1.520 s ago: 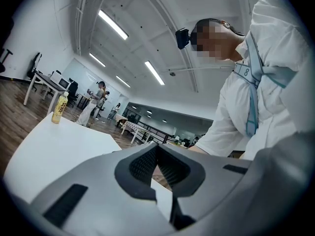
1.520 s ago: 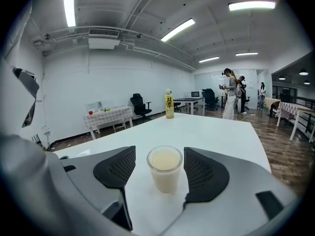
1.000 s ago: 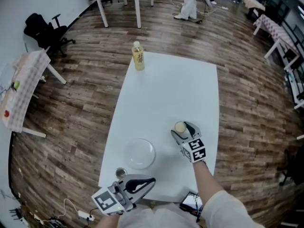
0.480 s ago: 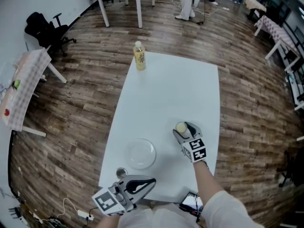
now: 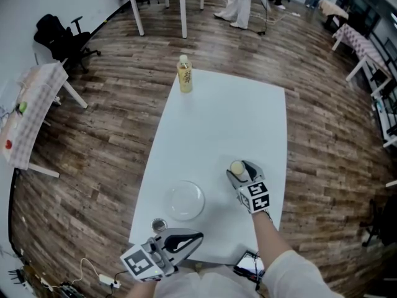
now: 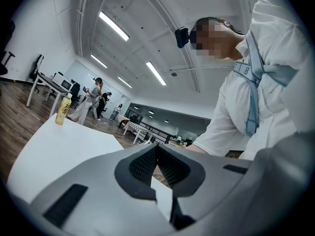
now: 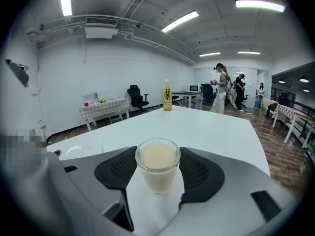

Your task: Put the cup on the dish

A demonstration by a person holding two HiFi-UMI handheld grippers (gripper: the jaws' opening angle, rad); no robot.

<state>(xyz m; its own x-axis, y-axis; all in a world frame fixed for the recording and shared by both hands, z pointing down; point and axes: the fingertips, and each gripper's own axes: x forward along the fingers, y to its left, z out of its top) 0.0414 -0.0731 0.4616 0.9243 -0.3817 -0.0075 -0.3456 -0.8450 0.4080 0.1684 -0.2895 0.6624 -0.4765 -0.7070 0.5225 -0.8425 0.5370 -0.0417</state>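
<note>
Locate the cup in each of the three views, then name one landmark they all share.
Head view: the cup stands lower right on the table, right of the dish, in the right tongs, which have just been closing on it.
Left gripper view: not in it.
Right gripper view: the cup is lower centre, between the tongs' pads.
Shared landmark: the yellow bottle at the table's far end, visible in all three.

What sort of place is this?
Probably a large open office or lab: white tables on a wood floor, an office chair, ceiling strip lights, people standing beyond.
</note>
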